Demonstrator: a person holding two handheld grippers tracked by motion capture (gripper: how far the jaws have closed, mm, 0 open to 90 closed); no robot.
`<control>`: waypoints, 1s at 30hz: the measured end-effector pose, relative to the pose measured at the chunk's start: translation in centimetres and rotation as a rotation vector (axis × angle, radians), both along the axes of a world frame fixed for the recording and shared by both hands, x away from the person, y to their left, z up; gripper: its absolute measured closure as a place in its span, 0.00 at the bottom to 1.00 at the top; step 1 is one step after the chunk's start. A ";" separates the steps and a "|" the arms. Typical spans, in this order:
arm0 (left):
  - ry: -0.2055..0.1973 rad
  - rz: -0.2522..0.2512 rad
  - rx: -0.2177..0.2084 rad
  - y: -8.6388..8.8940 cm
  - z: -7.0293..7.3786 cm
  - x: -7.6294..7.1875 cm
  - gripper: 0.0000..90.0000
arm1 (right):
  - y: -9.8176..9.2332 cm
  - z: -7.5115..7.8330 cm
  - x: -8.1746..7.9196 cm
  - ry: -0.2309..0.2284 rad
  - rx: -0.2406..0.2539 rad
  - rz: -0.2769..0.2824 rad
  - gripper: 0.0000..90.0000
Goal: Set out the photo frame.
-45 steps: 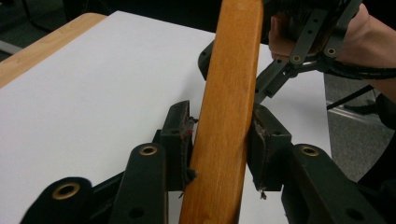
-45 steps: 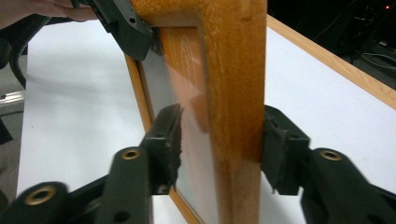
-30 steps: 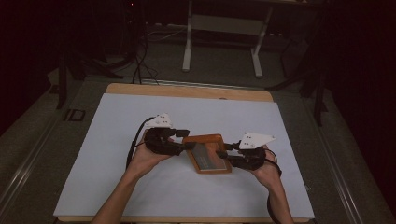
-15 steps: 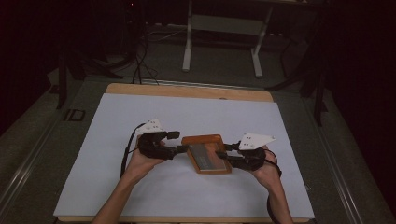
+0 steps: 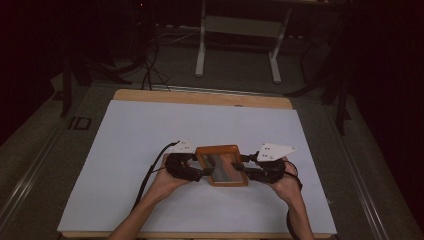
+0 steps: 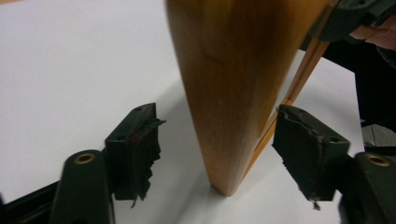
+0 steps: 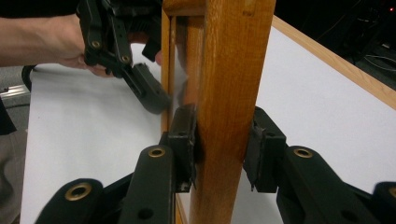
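A shallow wooden box (image 5: 222, 165) with a dark inside is between my two grippers, near the front of the table. My right gripper (image 5: 243, 169) is shut on its right rim, and the right gripper view shows both pads pressed on the wooden rim (image 7: 233, 56) at my right gripper (image 7: 223, 126). My left gripper (image 5: 200, 171) is at the box's left side. In the left gripper view the wooden edge (image 6: 229, 70) stands between the jaws of my left gripper (image 6: 215, 130). They have just been closing, and a gap remains at the left pad (image 6: 140, 140).
A white sheet (image 5: 150, 130) covers the wooden table, whose bare far edge (image 5: 200, 97) shows behind it. A black cable (image 5: 150, 172) trails from the left gripper. On the dark floor beyond stands a white table frame (image 5: 240, 40).
My left gripper let go of the box's left side, drew back to the left, then came down lower around the left edge. The right gripper and the box kept still.
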State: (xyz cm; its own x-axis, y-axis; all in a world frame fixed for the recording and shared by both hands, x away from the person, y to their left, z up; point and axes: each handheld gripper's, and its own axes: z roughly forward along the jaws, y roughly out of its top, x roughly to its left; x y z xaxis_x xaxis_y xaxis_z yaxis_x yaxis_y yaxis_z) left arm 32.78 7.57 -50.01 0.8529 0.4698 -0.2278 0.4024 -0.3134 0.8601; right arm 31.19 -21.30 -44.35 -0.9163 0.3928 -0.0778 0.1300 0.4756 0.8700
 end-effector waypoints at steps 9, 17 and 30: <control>-0.001 -0.024 0.032 -0.9 -0.7 -0.6 0.59 | -0.4 -0.1 0.1 0.021 0.004 -0.005 0.74; -0.005 -0.009 0.054 -1.2 -0.5 -1.0 0.61 | -0.6 -0.2 0.1 0.032 0.007 -0.005 0.75; -0.016 -0.012 0.083 -1.1 0.0 -1.3 0.68 | -0.6 -0.1 0.1 0.029 -0.008 -0.009 0.71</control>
